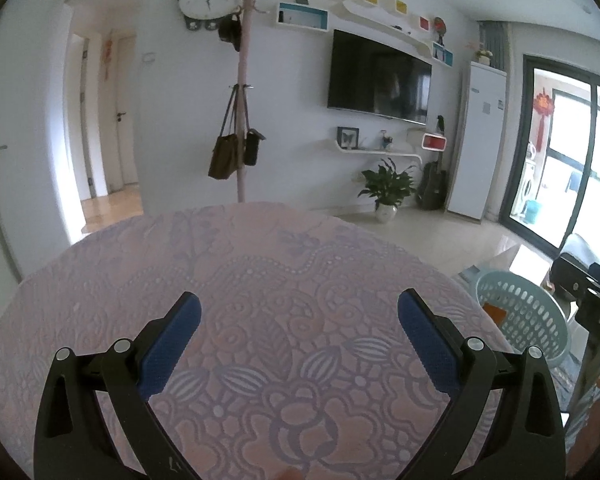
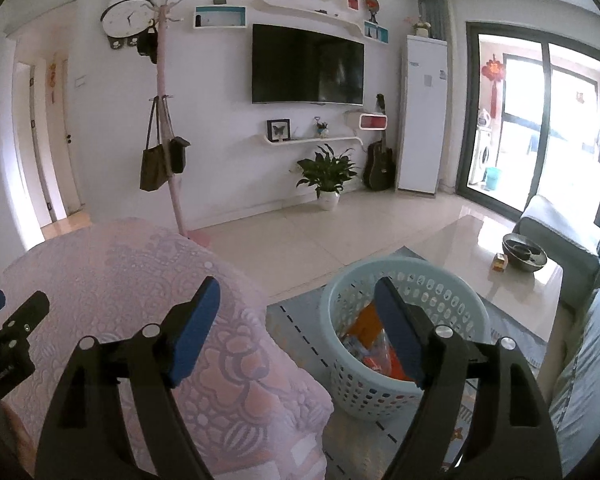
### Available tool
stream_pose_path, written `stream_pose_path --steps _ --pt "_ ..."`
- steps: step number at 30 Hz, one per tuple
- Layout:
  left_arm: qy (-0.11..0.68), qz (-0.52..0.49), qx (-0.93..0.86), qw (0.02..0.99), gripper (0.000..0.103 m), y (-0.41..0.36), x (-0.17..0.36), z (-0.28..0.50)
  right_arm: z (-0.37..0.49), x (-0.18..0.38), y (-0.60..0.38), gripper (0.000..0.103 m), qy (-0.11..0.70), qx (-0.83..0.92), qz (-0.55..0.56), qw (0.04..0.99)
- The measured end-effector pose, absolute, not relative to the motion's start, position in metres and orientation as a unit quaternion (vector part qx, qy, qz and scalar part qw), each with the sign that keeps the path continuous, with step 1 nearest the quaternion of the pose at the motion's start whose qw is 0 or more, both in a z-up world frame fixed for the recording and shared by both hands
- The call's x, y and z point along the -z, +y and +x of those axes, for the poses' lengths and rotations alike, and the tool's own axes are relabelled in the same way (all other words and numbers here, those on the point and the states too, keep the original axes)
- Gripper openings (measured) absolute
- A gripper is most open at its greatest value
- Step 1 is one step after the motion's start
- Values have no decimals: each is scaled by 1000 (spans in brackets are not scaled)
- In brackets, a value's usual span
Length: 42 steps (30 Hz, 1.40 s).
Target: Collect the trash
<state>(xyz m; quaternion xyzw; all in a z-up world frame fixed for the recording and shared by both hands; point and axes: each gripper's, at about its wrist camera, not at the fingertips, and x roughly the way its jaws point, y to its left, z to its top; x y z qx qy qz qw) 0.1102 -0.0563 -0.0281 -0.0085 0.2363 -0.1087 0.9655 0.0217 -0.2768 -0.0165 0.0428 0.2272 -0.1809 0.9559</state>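
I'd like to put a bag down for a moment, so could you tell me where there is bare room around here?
The pink patterned cover is bare ahead of the open left gripper. The tiled floor between it and the potted plant is free. The glossy coffee table is bare short of its metal bowl. The laundry basket is crowded with trash.

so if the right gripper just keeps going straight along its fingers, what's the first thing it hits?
Probably the light blue basket. The right gripper stands open and empty, one finger over the pink cloth-covered surface, the other over the basket's trash. Depth is unclear; it may brush the cloth's edge first.
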Motion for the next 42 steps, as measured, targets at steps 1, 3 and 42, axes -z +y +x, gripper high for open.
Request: stream_pose_path --steps 1,3,42 --pt "236 -7 109 966 96 -56 28 110 22 16 -277 75 227 181 44 956" --pt "234 -3 110 966 96 -57 29 110 21 16 -278 75 227 181 44 956" --pt "230 -2 114 967 96 -61 31 109 26 25 -278 75 237 165 45 956"
